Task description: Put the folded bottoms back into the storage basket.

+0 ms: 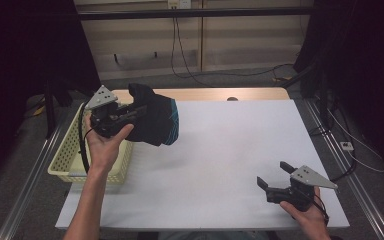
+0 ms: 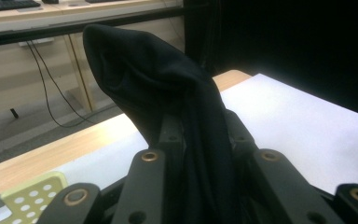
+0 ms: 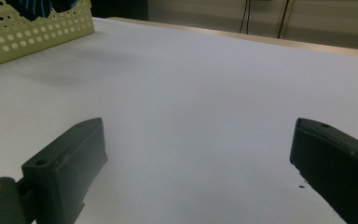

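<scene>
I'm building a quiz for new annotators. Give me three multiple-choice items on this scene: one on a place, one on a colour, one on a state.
1. Where does the pale yellow perforated plastic basket stand?
A. at the table's left edge
B. at the table's right edge
C. at the table's middle

2. What colour are the stripes on the black cloth garment?
A. red
B. blue
C. yellow

3. How is the right gripper?
A. shut on the cloth
B. shut on nothing
C. open

Key: 1 A, the high view shows it under the left forearm. 2 B, blue lines show on its hanging side. 3 C, its jaws stand wide apart over the white table.
</scene>
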Demonstrator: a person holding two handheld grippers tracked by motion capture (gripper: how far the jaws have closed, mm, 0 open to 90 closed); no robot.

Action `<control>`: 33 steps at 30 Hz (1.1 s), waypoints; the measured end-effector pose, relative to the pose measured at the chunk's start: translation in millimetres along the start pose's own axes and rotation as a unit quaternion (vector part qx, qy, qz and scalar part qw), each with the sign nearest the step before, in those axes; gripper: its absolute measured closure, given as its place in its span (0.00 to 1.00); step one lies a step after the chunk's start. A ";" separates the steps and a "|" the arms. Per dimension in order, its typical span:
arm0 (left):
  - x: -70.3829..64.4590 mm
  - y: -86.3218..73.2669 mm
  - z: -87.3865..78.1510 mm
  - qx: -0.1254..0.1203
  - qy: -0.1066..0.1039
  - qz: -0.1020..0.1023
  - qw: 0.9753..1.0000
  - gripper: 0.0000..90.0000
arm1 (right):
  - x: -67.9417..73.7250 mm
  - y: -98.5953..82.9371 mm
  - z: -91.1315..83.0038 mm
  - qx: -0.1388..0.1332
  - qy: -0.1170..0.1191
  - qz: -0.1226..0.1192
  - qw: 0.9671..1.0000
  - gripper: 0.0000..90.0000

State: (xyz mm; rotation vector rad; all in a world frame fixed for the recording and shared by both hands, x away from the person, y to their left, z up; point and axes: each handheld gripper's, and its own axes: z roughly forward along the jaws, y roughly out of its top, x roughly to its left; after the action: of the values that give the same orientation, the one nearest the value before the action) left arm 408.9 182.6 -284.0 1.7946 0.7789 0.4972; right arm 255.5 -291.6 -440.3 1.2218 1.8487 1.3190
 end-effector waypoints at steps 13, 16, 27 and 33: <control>9.7 3.7 -20.5 -0.017 0.020 -0.003 1.000 0.83 | 0.2 0.0 0.2 0.001 0.000 0.000 1.000 0.04; 11.1 4.6 -24.7 -0.022 0.021 -0.004 1.000 0.83 | 0.1 0.0 0.2 0.001 0.000 0.000 1.000 0.04; 10.4 11.8 -42.5 -0.034 0.037 0.007 0.999 0.83 | -0.1 -0.1 0.1 0.000 -0.001 0.002 1.000 0.04; 15.5 12.5 -51.3 -0.035 0.049 0.003 0.998 0.83 | -0.2 0.7 -1.5 0.000 -0.005 0.000 1.000 0.04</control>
State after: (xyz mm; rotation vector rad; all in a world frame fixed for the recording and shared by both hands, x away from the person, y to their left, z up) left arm 389.2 225.0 -255.1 1.7193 0.8139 0.6129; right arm 254.6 -292.3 -439.1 1.2246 1.8420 1.3114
